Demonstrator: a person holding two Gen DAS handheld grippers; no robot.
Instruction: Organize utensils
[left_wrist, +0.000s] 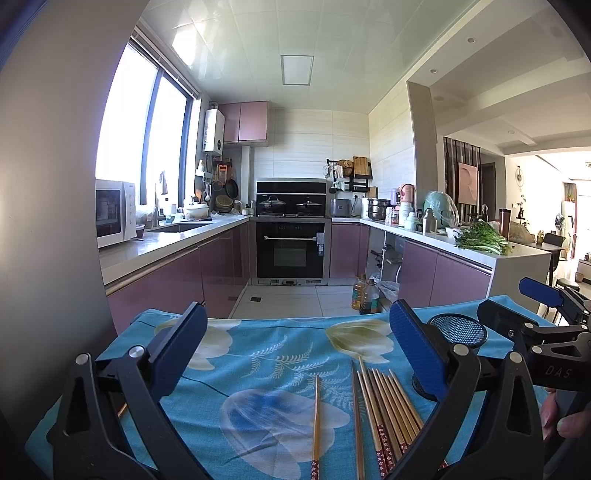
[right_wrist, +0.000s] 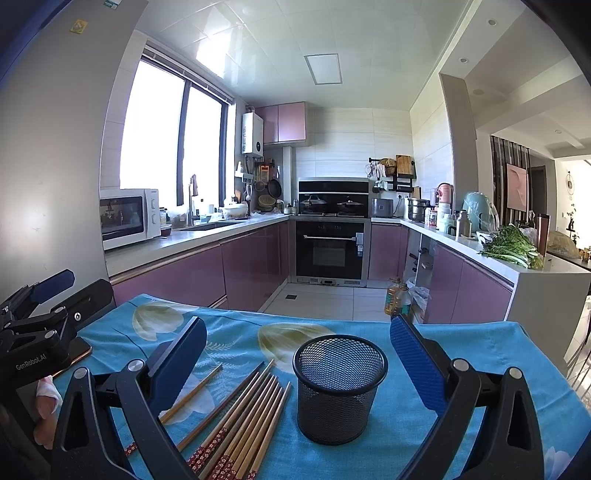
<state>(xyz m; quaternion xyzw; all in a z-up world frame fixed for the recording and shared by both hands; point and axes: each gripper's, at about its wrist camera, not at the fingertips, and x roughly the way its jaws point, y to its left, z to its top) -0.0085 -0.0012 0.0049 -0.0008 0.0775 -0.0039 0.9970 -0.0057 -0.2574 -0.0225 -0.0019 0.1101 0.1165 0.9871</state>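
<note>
Several wooden chopsticks (left_wrist: 388, 410) with red patterned ends lie in a loose bundle on the blue floral cloth (left_wrist: 258, 369); one chopstick (left_wrist: 316, 424) lies apart to their left. They also show in the right wrist view (right_wrist: 243, 417). A black mesh cup (right_wrist: 340, 387) stands upright and empty right of the bundle; in the left wrist view it (left_wrist: 458, 328) is partly hidden behind my finger. My left gripper (left_wrist: 299, 350) is open and empty above the cloth. My right gripper (right_wrist: 299, 354) is open and empty, with the cup between its fingers' line of sight.
The cloth-covered table (right_wrist: 480, 354) ends at a tiled floor with oil bottles (right_wrist: 397, 295). Purple kitchen cabinets (right_wrist: 221, 269), a microwave (right_wrist: 129, 218), an oven (right_wrist: 330, 247) and greens (right_wrist: 513, 251) on the right counter lie beyond. A phone (right_wrist: 75, 354) lies at the table's left.
</note>
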